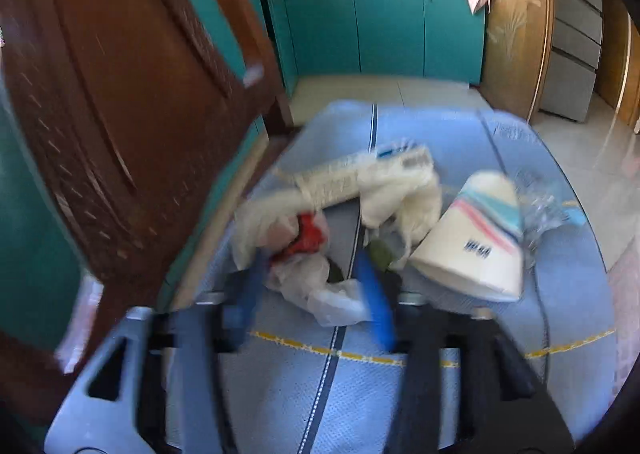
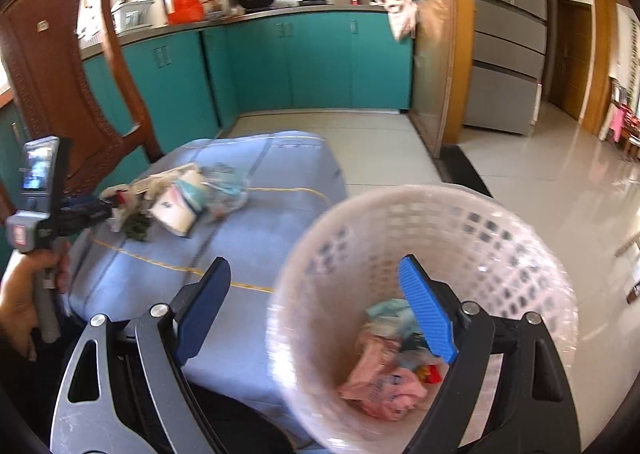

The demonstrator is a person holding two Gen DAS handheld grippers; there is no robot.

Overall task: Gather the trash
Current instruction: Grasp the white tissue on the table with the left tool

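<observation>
Right now, in the left wrist view, the left hand-held gripper (image 1: 316, 286) reaches into a heap of trash (image 1: 340, 210) on the blue cloth (image 1: 420, 406) that covers the tabletop. Its blue fingers (image 1: 376, 302) stand a little apart with a crumpled clear plastic bag (image 1: 320, 286) lying between them; the picture is blurred, so whether the pads are pressing on the bag I cannot tell. Just right of the bag lies a striped paper cup (image 1: 472, 238) on its side, and behind it a white wrapper with print (image 1: 360, 174). A brown chair back (image 1: 120, 94) stands close on the left.

Over in the right wrist view, the right hand-held gripper (image 2: 316, 306) is wide open and holds nothing. It hangs over the rim of a white plastic basket (image 2: 480, 222), one finger outside it and one inside. Pink and pale wrappers (image 2: 384, 374) already lie at the basket's bottom. The rest of the trash sits well apart from the basket, further back on the cloth, where the person's hand (image 2: 24, 294) brings the left tool to it.

To do this step well, I judge the left fingers should close squarely on the bunched middle of the bag, not a loose corner, so it lifts clear without dragging the cup or snagging the cloth.
</observation>
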